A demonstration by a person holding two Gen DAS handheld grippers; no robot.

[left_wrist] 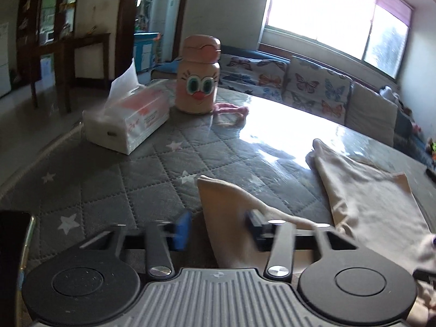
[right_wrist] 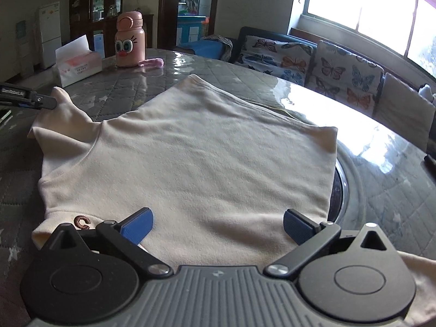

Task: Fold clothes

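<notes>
On the quilted grey table (right_wrist: 114, 81) a cream shirt (right_wrist: 190, 150) lies flat. The left claw (left_wrist: 218, 229) stands partly closed astride its sleeve, grip uncertain; the right claw (right_wrist: 218, 226), wide apart, hovers at the collar end.

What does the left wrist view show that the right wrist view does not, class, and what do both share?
Only the left wrist view: the left gripper up close, a cream sleeve between its fingers.
Only the right wrist view: the whole cream top spread flat, and the open right gripper over its hem.
Both: the pink bottle, tissue box and butterfly cushions.
</notes>
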